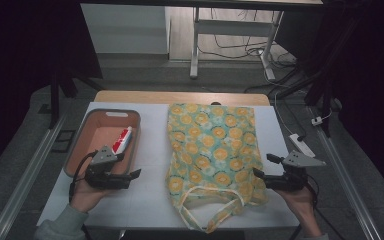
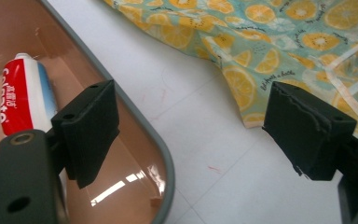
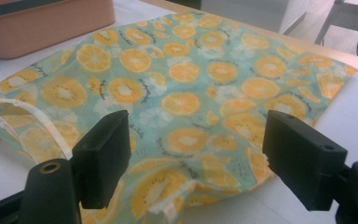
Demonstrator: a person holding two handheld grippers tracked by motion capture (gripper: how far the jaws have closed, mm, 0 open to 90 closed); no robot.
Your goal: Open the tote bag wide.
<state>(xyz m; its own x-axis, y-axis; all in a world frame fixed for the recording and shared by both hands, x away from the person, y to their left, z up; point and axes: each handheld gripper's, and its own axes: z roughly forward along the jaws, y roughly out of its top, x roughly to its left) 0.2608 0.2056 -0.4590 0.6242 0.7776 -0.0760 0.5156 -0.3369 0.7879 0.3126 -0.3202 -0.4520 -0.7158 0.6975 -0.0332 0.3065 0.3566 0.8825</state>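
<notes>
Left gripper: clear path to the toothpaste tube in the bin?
Probably yes. The left gripper, jaws open, sits at the bin's near rim, the bin has no lid, and nothing covers the toothpaste tube.

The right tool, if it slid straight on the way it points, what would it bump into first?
Probably the orange-slice patterned cloth bag: the right tool points across its near corner with jaws open, though its height above the fabric is unclear.
</notes>
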